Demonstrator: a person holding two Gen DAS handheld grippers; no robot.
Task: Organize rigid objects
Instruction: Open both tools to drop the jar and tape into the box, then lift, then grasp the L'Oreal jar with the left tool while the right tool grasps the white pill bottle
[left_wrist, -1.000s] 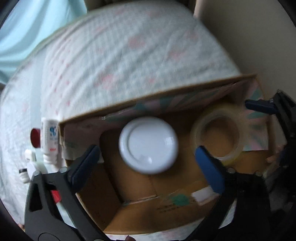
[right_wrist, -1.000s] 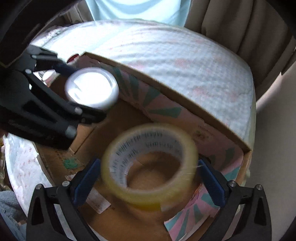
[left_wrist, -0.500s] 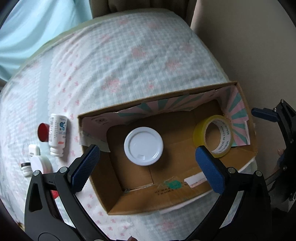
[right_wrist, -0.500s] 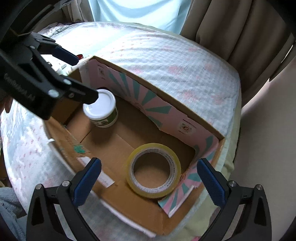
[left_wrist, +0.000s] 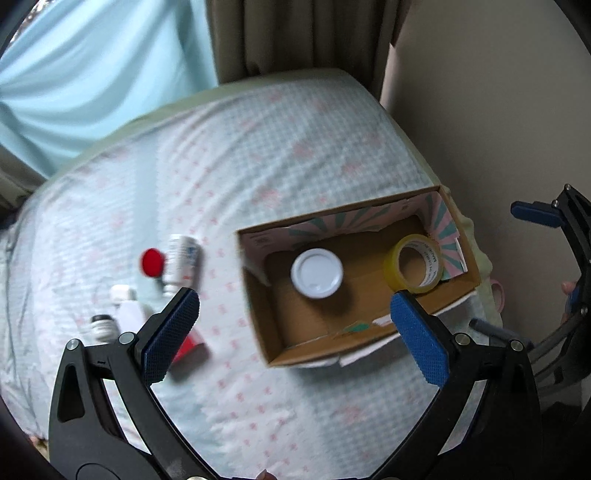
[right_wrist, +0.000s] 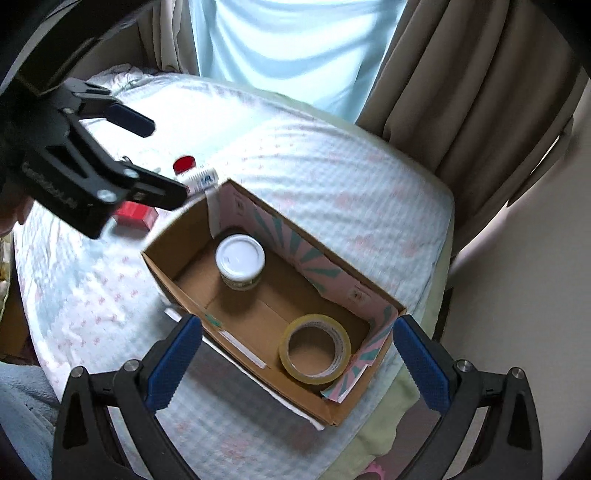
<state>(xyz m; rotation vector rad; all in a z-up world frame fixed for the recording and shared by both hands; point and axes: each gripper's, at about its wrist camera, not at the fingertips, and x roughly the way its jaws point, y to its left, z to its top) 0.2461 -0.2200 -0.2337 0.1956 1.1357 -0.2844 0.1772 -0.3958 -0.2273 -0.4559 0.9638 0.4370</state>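
1. Both my tools are spread wide and empty: left tool (left_wrist: 293, 317), right tool (right_wrist: 297, 360).
2. The jar (right_wrist: 240, 261) and tape roll (right_wrist: 314, 349) already sit in the box (right_wrist: 177, 236), frame centre.
3. The step in hand looks like fetching more: bottle (left_wrist: 181, 261), red cap (left_wrist: 152, 262) and red box (left_wrist: 190, 347) lie on the bed (left_wrist: 258, 155), left of frame.
4. Next, my left tool must descend over the bottle and close.

The cardboard box (right_wrist: 177, 254) is open on top. Inside, bare floor lies between the white-lidded jar (right_wrist: 240, 260) and the tape roll (right_wrist: 314, 349). Its tall walls block the sides.
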